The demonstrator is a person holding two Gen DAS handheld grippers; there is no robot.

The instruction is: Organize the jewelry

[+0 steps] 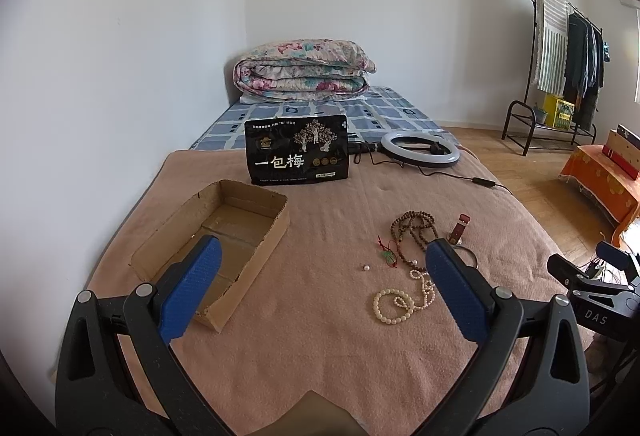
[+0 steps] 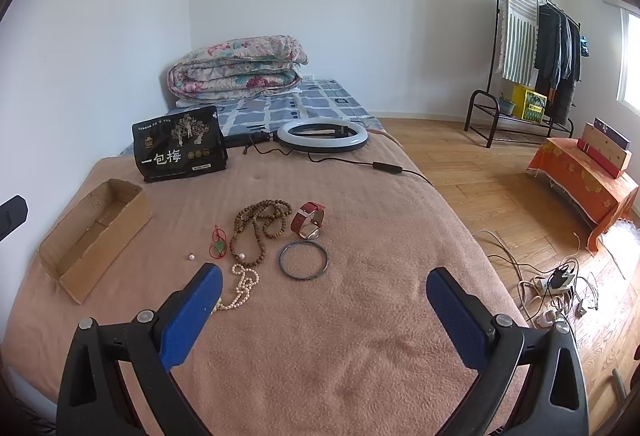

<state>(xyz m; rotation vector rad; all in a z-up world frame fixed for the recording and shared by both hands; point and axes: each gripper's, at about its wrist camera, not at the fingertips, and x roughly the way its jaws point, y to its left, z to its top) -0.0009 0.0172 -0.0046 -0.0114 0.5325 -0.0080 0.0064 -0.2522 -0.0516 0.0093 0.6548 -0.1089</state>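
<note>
Both tools wide open, holding nothing: left tool (image 1: 323, 264), right tool (image 2: 324, 286). Jewelry (wooden beads (image 2: 260, 224), watch (image 2: 307, 222), bangle (image 2: 303, 260)) mid-frame on the bed; cardboard box (image 2: 96, 228) left, empty.

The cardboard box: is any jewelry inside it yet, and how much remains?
Nothing looks done: the cardboard box looks empty. Both hand-held grippers, left and right, are open, holding nothing. The watch, bangle, bead and pearl strands remain on the blanket.
</note>
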